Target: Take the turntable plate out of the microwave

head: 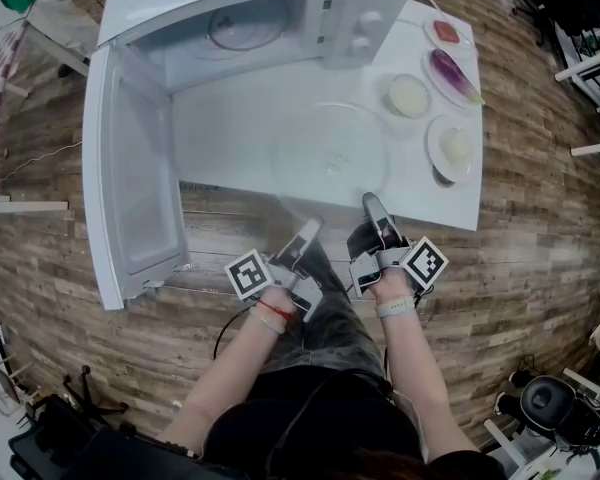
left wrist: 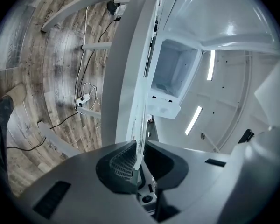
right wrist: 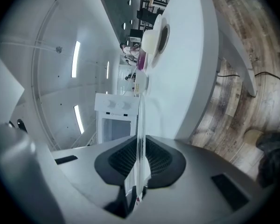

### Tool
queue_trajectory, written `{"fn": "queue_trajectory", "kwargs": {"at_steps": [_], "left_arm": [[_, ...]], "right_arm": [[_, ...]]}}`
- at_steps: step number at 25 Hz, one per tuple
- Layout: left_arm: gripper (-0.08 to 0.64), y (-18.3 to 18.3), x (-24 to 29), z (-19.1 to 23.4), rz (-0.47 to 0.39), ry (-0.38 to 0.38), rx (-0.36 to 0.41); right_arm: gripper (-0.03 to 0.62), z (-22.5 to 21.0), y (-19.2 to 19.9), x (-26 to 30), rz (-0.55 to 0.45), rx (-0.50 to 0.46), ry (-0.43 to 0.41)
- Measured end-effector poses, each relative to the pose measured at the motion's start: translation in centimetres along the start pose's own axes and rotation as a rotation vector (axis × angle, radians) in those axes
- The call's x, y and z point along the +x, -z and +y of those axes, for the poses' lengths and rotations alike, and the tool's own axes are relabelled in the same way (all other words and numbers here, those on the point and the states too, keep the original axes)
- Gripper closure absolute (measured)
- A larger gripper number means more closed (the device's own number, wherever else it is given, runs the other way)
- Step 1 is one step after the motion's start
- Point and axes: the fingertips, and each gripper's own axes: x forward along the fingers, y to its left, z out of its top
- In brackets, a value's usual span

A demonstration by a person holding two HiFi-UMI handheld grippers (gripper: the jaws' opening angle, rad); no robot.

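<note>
Now that the plate is out of the microwave, pinched by left tool and right tool, only set-down appears to remain.

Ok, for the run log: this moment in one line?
turntable plate: out, over table; left tongs, right tongs: shut on it; microwave door: open
</note>
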Motion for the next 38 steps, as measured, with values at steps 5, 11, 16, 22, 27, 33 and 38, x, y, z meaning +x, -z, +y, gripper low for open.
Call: {"fn": "queue_trajectory", "kwargs": {"at_steps": [5,11,16,22,27,33,38], "left_arm": [[0.511,-0.2,0.4,0.0,-0.008,0.004,-0.002],[0.511,-0.5,0.5,0.6,-0.027,-0.019,-0.017],[0.511,-0.8,1.1,0.7,-0.031,-0.013,-0.006],[0.511,-1.4,1.9,0.6,-0.049,-0.012,-0.010],[0.511,-1.7,2.3,0.7,-0.050,-0.015,0.002],[0.511,-1.6,2.4,1.0,-0.046,-0.010,0.008],[0.510,-1.7,2.3,0.9,-0.052,0.025,-0.021]], "right_arm": [[0.552,-0.1,0.1,-0.2,0.006,0.005,0.012],[0.541,-0.9,0.7,-1.5,0.020,0.025,0.055],[0.535,-1.6,1.2,-2.4,0.022,0.041,0.055],[0.537,-1.1,1.8,-1.8,0.055,0.053,0.036],[0.536,-0.9,3.4,-1.1,0.109,0.059,0.033],[0.548,-1.3,4.6,-0.5,0.134,0.073,0.063],[0.551,-1.5,4.6,-0.4,0.117,0.098,0.060]]}}
